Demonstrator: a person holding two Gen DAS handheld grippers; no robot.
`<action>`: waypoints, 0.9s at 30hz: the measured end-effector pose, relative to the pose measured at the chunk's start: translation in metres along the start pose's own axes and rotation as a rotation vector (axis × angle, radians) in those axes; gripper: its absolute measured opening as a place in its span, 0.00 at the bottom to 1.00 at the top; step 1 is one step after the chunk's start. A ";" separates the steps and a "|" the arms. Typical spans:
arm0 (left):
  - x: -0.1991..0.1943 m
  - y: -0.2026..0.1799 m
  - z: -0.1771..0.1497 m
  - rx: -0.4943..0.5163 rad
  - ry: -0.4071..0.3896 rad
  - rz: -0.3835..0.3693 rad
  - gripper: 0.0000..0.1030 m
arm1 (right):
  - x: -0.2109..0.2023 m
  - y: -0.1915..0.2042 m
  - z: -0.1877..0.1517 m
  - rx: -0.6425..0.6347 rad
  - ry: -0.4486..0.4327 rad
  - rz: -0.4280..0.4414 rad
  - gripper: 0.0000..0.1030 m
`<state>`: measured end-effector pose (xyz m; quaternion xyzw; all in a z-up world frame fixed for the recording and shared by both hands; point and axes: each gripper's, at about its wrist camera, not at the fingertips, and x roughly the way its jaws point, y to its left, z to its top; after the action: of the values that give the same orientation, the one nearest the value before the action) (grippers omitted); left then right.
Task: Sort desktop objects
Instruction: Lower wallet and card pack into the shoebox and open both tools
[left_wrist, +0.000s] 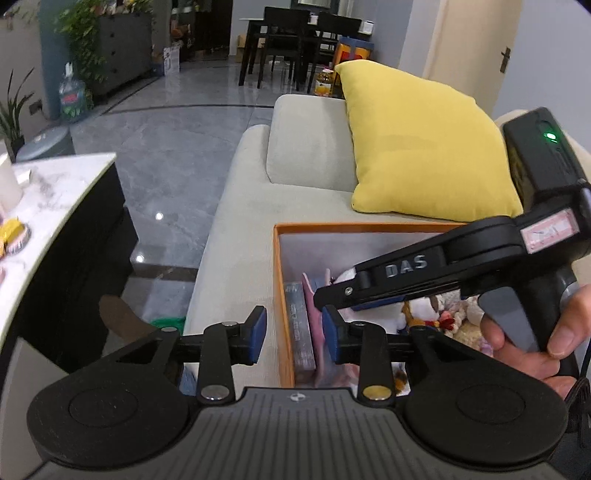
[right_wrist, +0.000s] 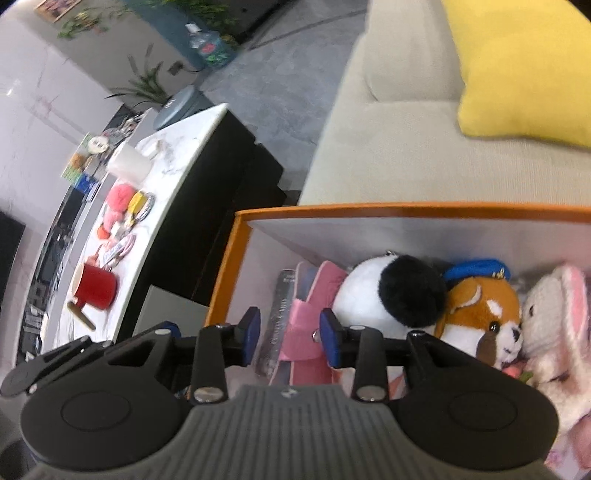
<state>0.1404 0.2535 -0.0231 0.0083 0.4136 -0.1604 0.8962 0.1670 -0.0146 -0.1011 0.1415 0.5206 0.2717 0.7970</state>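
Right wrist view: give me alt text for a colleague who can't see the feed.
The open, empty right gripper hangs over an orange box on a beige sofa, above a pink pouch and beside three plush toys: a panda, a capped fox and a rabbit. At left, a marble table holds a red mug.

Black grippers (left_wrist: 291, 334) — blue pads (left_wrist: 257, 334), silver screws, ribbed grey housing; "DAS" lettering, green light, bare-skinned hand (left_wrist: 543, 339).

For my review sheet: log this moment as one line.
left gripper: open, empty, at box edge | right gripper: open, empty, over box | orange-rimmed cardboard box: on sofa, holds plush toys
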 end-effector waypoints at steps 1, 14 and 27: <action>-0.002 0.003 -0.002 -0.016 0.004 -0.005 0.36 | -0.003 0.004 -0.002 -0.029 -0.001 0.000 0.38; -0.006 0.009 -0.035 -0.096 0.076 -0.066 0.36 | 0.007 0.021 -0.051 -0.236 0.158 -0.069 0.33; -0.003 0.008 -0.044 -0.105 0.073 -0.069 0.29 | 0.028 0.013 -0.038 -0.181 0.135 -0.145 0.15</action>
<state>0.1082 0.2685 -0.0503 -0.0470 0.4540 -0.1689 0.8736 0.1376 0.0098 -0.1321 0.0123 0.5552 0.2680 0.7873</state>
